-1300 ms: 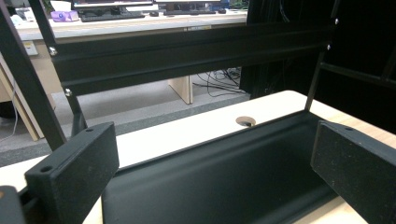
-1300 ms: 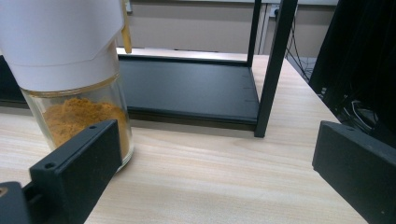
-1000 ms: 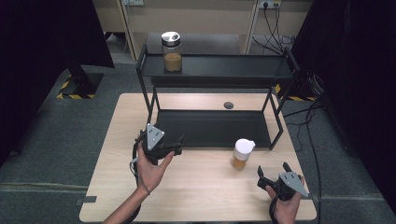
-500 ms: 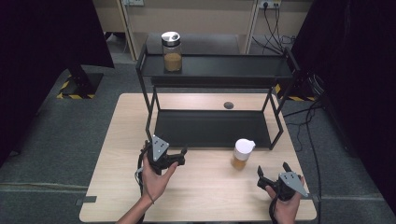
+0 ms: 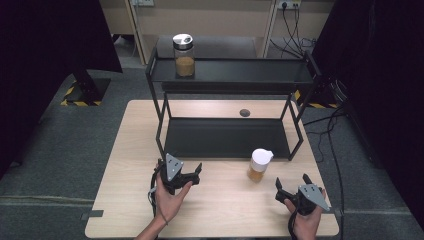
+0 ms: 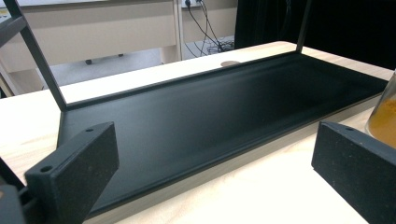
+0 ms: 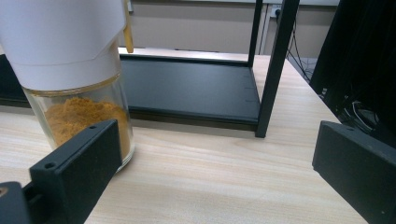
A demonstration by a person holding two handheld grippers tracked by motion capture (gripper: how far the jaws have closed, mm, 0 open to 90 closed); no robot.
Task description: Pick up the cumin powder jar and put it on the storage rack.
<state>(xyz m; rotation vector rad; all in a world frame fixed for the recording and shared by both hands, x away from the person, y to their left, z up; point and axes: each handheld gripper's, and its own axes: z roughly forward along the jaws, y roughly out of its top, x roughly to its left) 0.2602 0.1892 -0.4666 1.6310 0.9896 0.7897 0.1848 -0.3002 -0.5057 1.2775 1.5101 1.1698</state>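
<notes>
item: spice jar (image 5: 259, 165), glass body, white pour-spout cap, orange-yellow powder filling the lower part; stands upright on the table (image 5: 220, 210) just in front of the lower tray of the black two-tier shelf (image 5: 227, 137), toward its right end. right gripper (image 5: 292, 188): released, jaws spread wide, empty, near the jar to its right and not touching; in the right gripper view the jar (image 7: 77, 70) sits off-centre, close by the left jaw. left gripper (image 5: 187, 175): released, jaws apart, empty, low over the table facing the tray (image 6: 219, 116). handling note: the likely step is the approach to grasp; centre the jar between the jaws first, close on the glass below the cap, keep it upright. second jar (image 5: 184, 55), metal lid, on the top shelf. labels, brands, writing: none legible on either jar or shelf
</notes>
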